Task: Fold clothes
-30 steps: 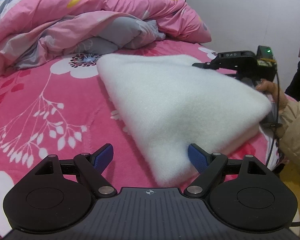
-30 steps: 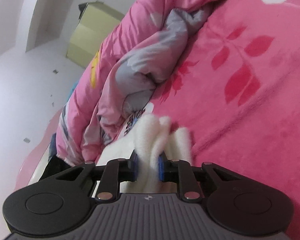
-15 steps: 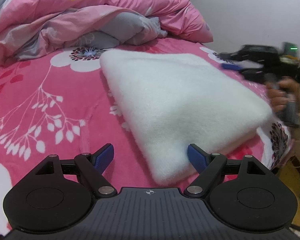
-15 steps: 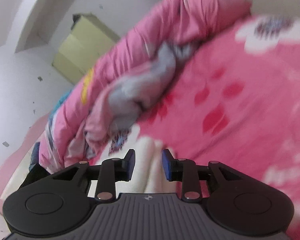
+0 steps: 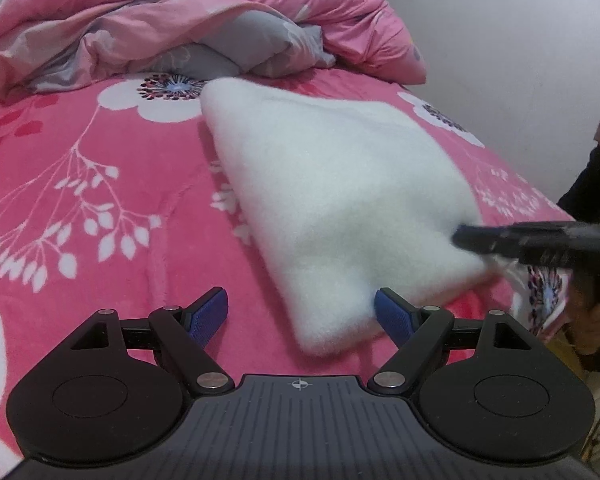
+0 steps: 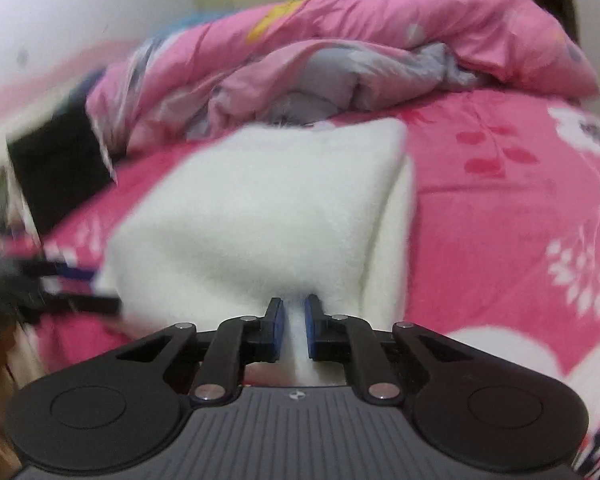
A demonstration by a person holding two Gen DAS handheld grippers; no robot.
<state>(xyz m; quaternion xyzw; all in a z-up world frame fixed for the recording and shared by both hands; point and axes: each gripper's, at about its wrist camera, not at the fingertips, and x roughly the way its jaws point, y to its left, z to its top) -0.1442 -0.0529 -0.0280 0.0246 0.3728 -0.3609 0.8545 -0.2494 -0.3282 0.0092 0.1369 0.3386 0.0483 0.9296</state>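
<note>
A white fleece garment [image 5: 332, 184] lies folded on the pink flowered bed sheet [image 5: 80, 184]. My left gripper [image 5: 300, 316] is open and holds nothing, just short of the garment's near corner. My right gripper [image 6: 292, 330] has its jaws nearly closed on a near edge fold of the same garment [image 6: 260, 208]. The right gripper also shows blurred in the left wrist view [image 5: 540, 240], at the garment's right edge.
A crumpled pink and grey quilt [image 5: 172, 28] is heaped at the back of the bed. A white wall [image 5: 520, 40] stands to the right. The bed's edge [image 5: 556, 320] runs at the lower right, by the person's hand [image 5: 596, 320].
My right gripper let go of the far end of the garment, swung round to its near right edge, and closed on it there. My left gripper stayed open and nearly still.
</note>
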